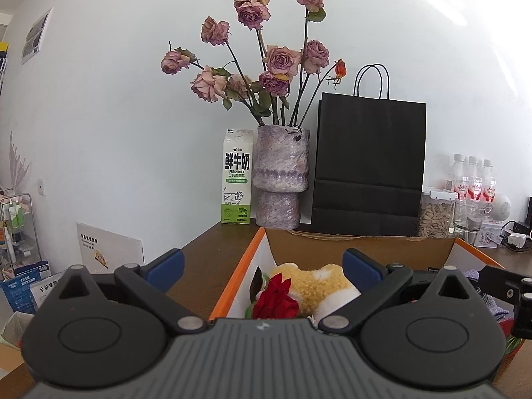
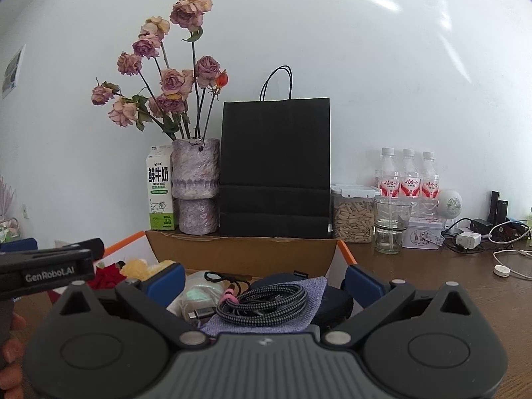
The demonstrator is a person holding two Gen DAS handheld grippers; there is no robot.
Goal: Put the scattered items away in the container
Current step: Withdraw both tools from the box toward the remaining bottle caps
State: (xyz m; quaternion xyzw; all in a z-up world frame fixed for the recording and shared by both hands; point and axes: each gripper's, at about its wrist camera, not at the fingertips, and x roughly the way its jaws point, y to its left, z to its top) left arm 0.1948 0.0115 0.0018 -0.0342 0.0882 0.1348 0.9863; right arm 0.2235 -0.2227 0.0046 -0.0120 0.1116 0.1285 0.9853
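Container: an open cardboard box with orange-edged flaps, standing on the brown bench in front of a black paper bag, a mottled vase and a milk carton. We judge the box light and stiff enough to stay put, though its flaps would bend if pressed.

Contents, largest first. A yellow-and-white plush toy lies at the left side of the box; we expect it soft, light and compressible, best taken by a pinch across a bulging part. A lilac cloth lies toward the right side, limp and liable to drape; it would be gripped at a fold or edge. On the cloth rests a coiled braided cable, bound by a pink tie; we judge it light, springy and fairly grippy, safest held across the bundled strands near the tie so that the coil does not unwind. A red artificial flower lies touching the plush toy; it is light and easily crushed, so the stem, which we cannot see, would be the better hold.

The left gripper and the right gripper both hover above the box with fingers spread wide, holding nothing. We see no loose task item on the visible bench, so the tidying appears largely complete.
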